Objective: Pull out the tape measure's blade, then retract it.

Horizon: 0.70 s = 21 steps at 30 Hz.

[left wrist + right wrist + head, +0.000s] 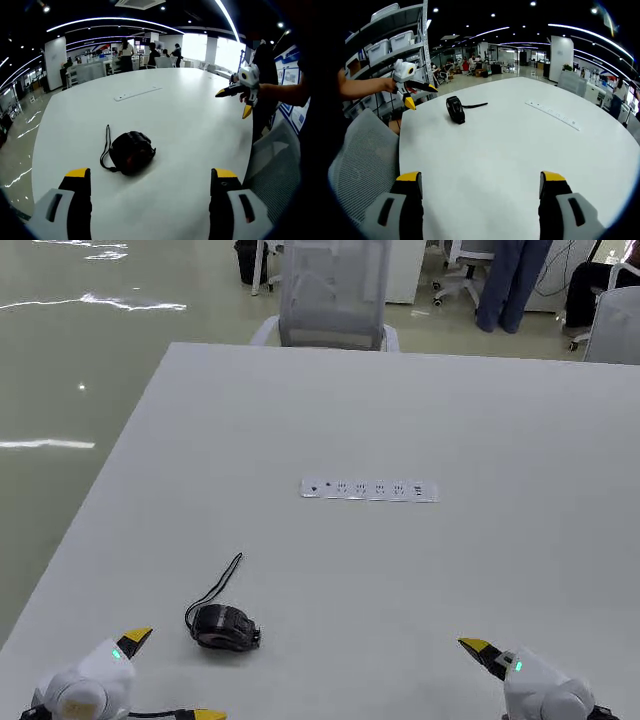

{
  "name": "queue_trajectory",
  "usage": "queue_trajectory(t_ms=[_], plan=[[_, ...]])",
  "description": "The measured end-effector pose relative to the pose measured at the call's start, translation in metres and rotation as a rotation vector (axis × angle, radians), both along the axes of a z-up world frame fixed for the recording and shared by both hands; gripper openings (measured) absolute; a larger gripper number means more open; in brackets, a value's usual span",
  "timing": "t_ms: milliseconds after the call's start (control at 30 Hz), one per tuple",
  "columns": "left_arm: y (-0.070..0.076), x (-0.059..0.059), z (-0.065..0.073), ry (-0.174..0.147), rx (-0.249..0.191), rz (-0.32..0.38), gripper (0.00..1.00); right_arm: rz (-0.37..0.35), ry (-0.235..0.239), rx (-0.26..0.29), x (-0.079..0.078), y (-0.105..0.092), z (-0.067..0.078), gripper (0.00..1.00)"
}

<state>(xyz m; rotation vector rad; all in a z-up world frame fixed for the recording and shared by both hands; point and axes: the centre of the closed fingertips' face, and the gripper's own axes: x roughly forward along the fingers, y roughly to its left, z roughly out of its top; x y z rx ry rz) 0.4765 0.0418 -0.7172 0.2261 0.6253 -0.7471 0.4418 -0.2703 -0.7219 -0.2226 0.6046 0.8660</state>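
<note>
Two hand-held grippers, white-bodied with yellow-tipped black jaws, were at the near edge of a broad white table (400, 410). Left gripper (151, 174): jaws spread wide, nothing between them, released. Right gripper (480, 176): jaws likewise spread wide and holding nothing.

Small black tape measure (225, 627), compact rounded case, lay on the tabletop towards the near left corner. In the head view it sat just beyond the left gripper's upper jaw tip and a little to its right, near but apart from it. In the left gripper view the case rested ahead of the jaws, roughly between their lines and closer to the left-hand one, touching neither. Thin black wrist strap (220, 585) ran from the case in a loop across the table, away from the person.

Right gripper was well apart from the tape measure. In the right gripper view the case sat far across the table, with the left gripper hovering just beyond it at the table edge, jaws parted.

Flat white socket strip (369, 489) with a row of outlets lay flush in the table's middle, well apart from everything else. Grey mesh-backed office chair (335, 290) stood at the far edge. Glossy pale floor (90, 350) to the left, with people and shelving in the background.
</note>
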Motion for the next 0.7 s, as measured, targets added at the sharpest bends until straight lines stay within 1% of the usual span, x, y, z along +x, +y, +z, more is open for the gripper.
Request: queue_trajectory(t_ms=[200, 400, 567, 700], plan=[[0.0002, -0.0029, 0.0007, -0.004, 0.007, -0.012, 0.99, -0.008, -0.012, 0.000, 0.0010, -0.0036, 0.0029, 1.00], [0.0014, -0.0013, 0.0011, -0.012, 0.003, -0.007, 0.99, -0.012, -0.019, -0.008, -0.0006, -0.0074, 0.0039, 1.00], [0.0007, -0.0014, 0.0033, -0.016, 0.013, -0.013, 0.99, -0.007, -0.018, -0.013, -0.0015, -0.0085, 0.0029, 1.00], [0.0018, -0.0011, 0.0025, -0.015, 0.019, -0.012, 0.99, -0.002, -0.017, -0.015, -0.0022, -0.0077, 0.0026, 0.99]])
